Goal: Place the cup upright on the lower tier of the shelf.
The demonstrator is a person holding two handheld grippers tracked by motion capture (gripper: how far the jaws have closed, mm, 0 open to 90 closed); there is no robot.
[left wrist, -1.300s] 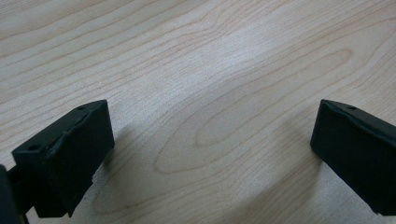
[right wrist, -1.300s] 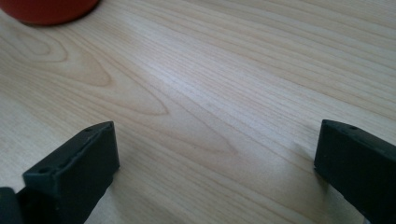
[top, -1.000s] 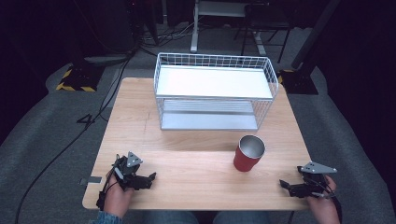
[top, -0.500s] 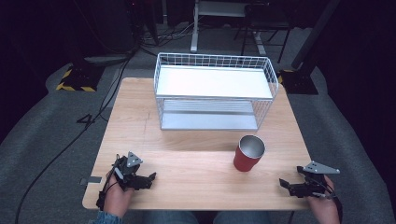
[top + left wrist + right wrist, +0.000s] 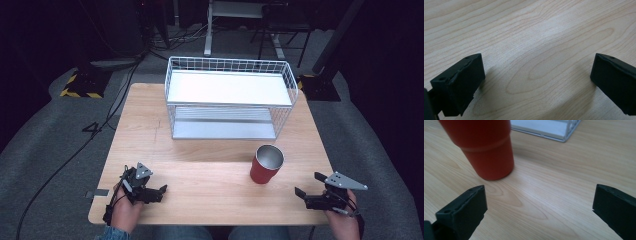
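Observation:
A red cup (image 5: 266, 166) with a shiny metal inside stands upright on the wooden table (image 5: 200, 150), right of centre. My right gripper (image 5: 307, 185) rests near the table's front right corner, open, pointing left toward the cup and a short way from it. In the right gripper view the cup (image 5: 486, 147) stands ahead and left of the open gripper (image 5: 539, 205), with bare wood between the jaws. My left gripper (image 5: 159, 192) lies near the front left edge. It is open (image 5: 537, 77) over bare wood.
A white wire basket (image 5: 230, 100) with a flat white shelf on top stands at the back of the table; its corner (image 5: 549, 130) shows beyond the cup. Dark floor, cables and stands surround the table.

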